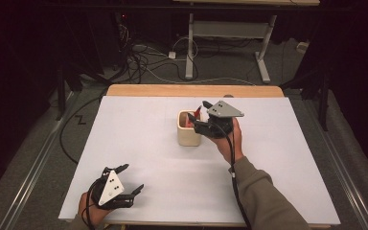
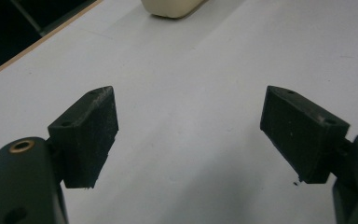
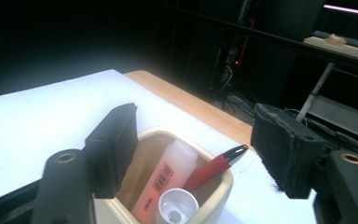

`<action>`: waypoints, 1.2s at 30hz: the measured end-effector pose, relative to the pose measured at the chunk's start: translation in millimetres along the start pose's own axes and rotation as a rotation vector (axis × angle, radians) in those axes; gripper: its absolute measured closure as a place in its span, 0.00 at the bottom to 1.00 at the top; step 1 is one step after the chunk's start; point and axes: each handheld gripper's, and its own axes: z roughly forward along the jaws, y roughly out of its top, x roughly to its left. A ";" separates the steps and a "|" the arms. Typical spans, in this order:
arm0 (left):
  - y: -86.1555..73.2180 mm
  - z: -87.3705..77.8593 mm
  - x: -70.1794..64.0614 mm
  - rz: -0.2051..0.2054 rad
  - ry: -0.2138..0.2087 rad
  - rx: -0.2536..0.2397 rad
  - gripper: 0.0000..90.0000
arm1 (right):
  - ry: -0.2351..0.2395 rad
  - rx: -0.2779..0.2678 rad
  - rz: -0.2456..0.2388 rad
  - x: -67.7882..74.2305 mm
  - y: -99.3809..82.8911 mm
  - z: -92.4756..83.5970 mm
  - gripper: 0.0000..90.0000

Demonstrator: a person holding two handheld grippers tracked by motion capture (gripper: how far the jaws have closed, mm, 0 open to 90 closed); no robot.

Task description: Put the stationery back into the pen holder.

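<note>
A cream cup [image 1: 189, 135] stands near the middle of the white table top [image 1: 139, 143]. In the right gripper view the cup [image 3: 214, 196] holds a red pen [image 3: 213, 169] leaning against its rim, a pale tube with a barcode [image 3: 165, 179], and a white round cap [image 3: 176, 207]. My right gripper [image 1: 197, 111] hovers over the cup's far right rim; its jaws [image 3: 196, 135] stand open, with the pen's tip below the gap and untouched. My left gripper [image 1: 133, 177] rests low at the front left, open [image 2: 191, 126] with bare table between its jaws. The cup [image 2: 172, 7] lies far ahead of it.
The table's wooden far edge [image 1: 191, 90] lies behind the cup. Beyond it, cables [image 1: 143, 62] sprawl on the floor beside a white desk frame [image 1: 225, 43]. Bare white surface stretches left and right of the cup.
</note>
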 end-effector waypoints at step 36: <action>-1.9 -0.1 -1.2 0.006 0.009 0.021 0.21 | 0.011 -0.001 -0.083 -0.5 8.4 -34.4 0.27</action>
